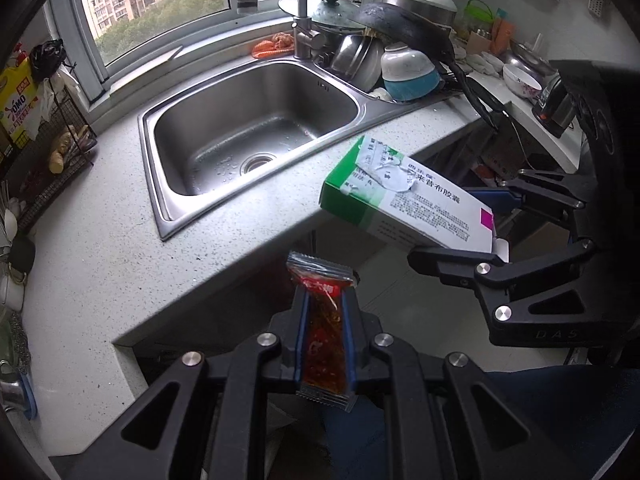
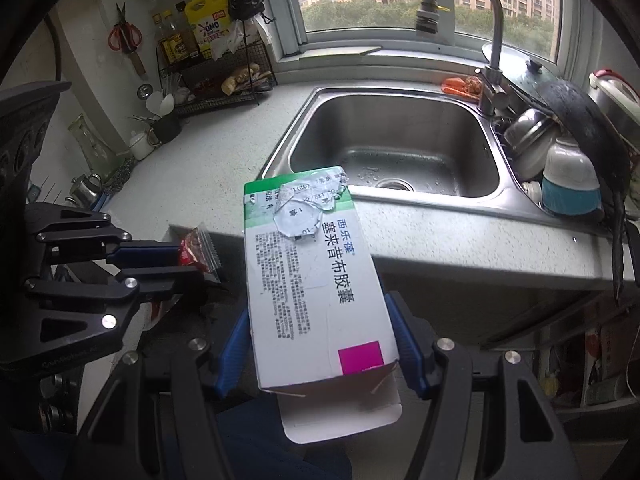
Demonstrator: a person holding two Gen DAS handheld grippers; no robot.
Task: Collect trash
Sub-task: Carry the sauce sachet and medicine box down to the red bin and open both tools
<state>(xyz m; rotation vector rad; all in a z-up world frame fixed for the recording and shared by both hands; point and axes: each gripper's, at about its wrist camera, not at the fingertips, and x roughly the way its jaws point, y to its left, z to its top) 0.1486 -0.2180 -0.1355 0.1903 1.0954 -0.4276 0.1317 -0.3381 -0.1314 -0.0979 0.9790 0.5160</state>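
My left gripper (image 1: 325,300) is shut on a red sauce sachet (image 1: 325,332) and holds it in the air in front of the counter edge. The sachet (image 2: 198,250) and left gripper (image 2: 192,258) also show at the left of the right wrist view. My right gripper (image 2: 320,320) is shut on a green and white medicine box (image 2: 316,288) with a torn label and an open flap. In the left wrist view the box (image 1: 404,200) sticks out from the right gripper (image 1: 460,224) over the counter's front edge.
A grey speckled counter (image 1: 100,248) holds a steel sink (image 1: 248,136) with a tall faucet (image 1: 300,8). Stacked bowls, a pan and pots (image 1: 392,52) fill the right basin. A wire rack (image 2: 224,76) with bottles stands at the far left corner. Open space lies below the counter.
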